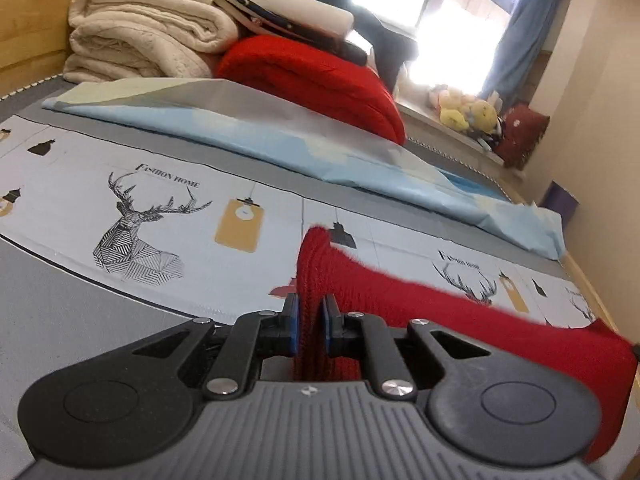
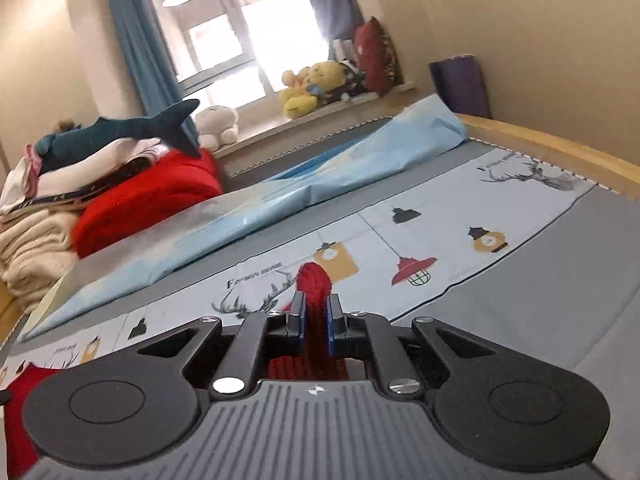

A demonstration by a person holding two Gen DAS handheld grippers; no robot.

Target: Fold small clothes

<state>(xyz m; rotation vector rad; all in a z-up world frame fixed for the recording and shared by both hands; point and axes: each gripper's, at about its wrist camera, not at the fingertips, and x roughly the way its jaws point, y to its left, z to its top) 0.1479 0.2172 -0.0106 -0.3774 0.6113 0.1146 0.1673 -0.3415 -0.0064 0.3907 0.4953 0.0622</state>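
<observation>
A small dark red knitted garment [image 1: 420, 300] is held up over the printed bed sheet [image 1: 168, 184]. My left gripper [image 1: 311, 312] is shut on one bunched edge of it, and the knit stretches away to the right and down. My right gripper [image 2: 316, 316] is shut on another bunched edge of the red knit [image 2: 314, 280], which sticks up between the blue pads. Another part of the garment hangs at the lower left of the right wrist view [image 2: 20, 408].
A folded light blue sheet [image 1: 320, 144] lies across the bed behind the garment. A pile of folded cream blankets [image 1: 140, 32], a red knit [image 1: 320, 76] and other clothes stands at the bed's far end. Soft toys [image 2: 316, 84] sit on the windowsill. The wooden bed edge [image 2: 560, 152] runs on the right.
</observation>
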